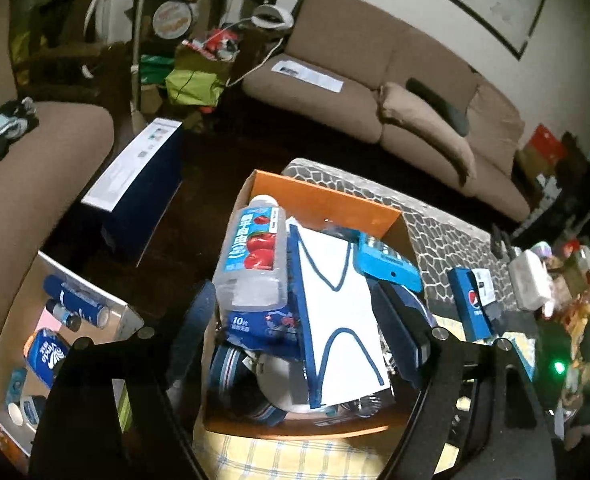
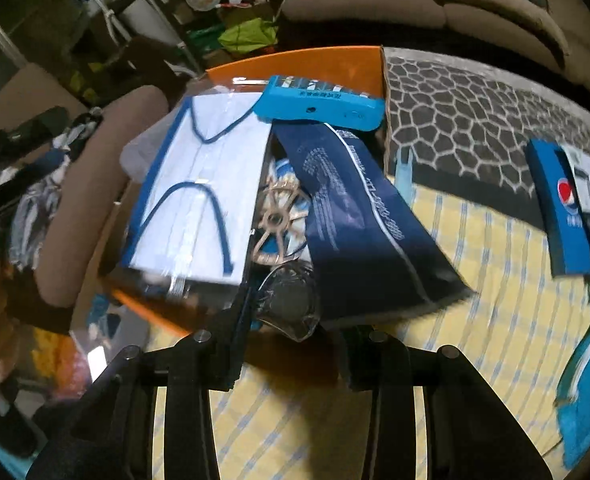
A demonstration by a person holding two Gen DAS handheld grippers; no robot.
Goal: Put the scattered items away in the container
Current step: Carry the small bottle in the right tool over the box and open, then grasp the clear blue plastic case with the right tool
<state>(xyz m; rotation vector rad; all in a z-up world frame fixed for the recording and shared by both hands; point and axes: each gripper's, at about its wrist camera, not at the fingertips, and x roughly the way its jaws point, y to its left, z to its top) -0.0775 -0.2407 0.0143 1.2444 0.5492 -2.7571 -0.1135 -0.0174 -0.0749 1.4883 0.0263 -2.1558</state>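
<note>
Looking down the left gripper (image 1: 295,332), the orange box (image 1: 327,200) sits right under and between its fingers, parked at the left edge of the surface (image 1: 447,236) where the pebble-pattern mat meets the yellow checked cloth (image 1: 295,460). That box is stuffed. A clear bottle with an apple label (image 1: 255,252) lies on top along the left side, just beside the left finger, with a blue tissue pack (image 1: 267,328) under it. Next to it is a white packet with blue trim (image 1: 335,312), and a bright blue case (image 1: 387,264) leans on the far right corner. The left gripper is spread wide, straddling the pile and pinching nothing.

From the right wrist view, the right gripper (image 2: 291,344) is at the near edge of the box, fingers partly apart, with the bottom edge of a dark navy pouch (image 2: 359,216) and some crinkly clear wrap (image 2: 291,300) sitting between them. Too blurry to tell if it's actually clamping either 1. A blue Pepsi box (image 2: 563,208) lies on the surface well off to the right, outside the box.
</note>
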